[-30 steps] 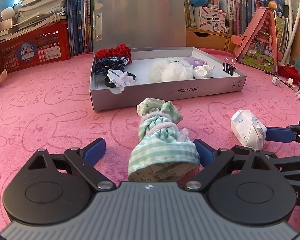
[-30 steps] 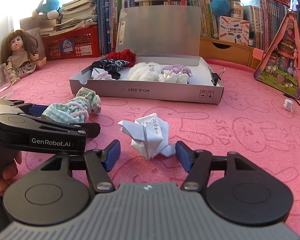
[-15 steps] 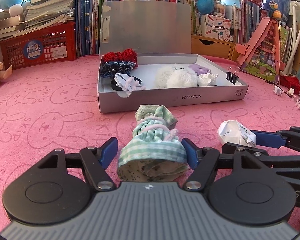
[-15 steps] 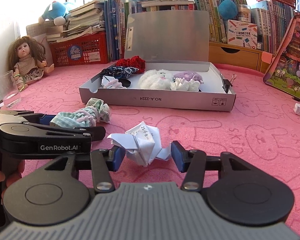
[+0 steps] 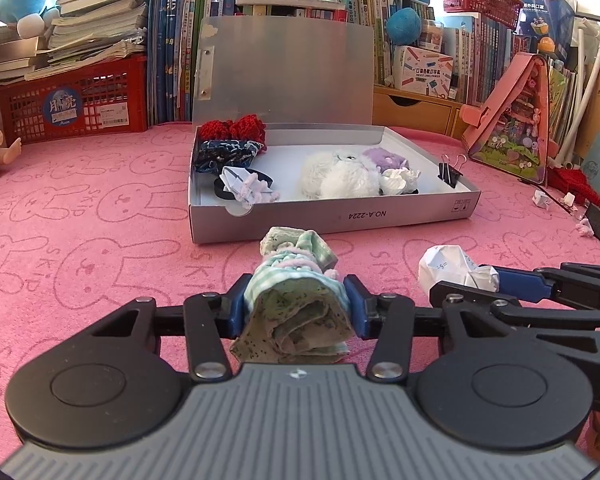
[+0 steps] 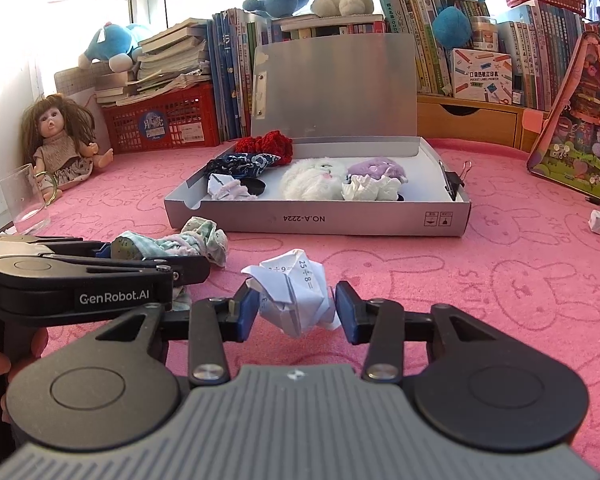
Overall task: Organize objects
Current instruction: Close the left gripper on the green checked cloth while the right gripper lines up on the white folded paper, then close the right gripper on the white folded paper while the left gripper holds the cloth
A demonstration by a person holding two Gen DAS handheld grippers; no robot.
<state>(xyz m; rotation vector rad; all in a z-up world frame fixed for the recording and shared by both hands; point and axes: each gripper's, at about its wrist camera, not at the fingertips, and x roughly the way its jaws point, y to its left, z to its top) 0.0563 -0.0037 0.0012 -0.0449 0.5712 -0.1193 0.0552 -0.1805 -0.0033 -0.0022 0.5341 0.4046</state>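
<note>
My left gripper (image 5: 296, 308) is shut on a rolled green checked cloth (image 5: 296, 300), lifted slightly off the pink mat; it also shows in the right wrist view (image 6: 168, 242). My right gripper (image 6: 296, 306) is shut on a crumpled white paper ball (image 6: 296, 292) with printed sums, which also shows in the left wrist view (image 5: 452, 268). An open grey box (image 5: 340, 220) lies just ahead, holding red and blue scrunchies (image 5: 232, 140), a white plush toy (image 5: 336, 176), a purple item and a folded paper.
A binder clip (image 5: 450, 170) grips the box's right wall. A glass (image 6: 22, 200) and a doll (image 6: 60, 140) stand at the left. A red crate (image 5: 72, 100), books and a pink toy house (image 5: 516, 128) line the back. Small paper scraps (image 6: 598, 222) lie right.
Both grippers closed: the left jaws squeezed onto the green cloth roll, the right jaws onto the paper ball. Both objects rose slightly off the mat.
</note>
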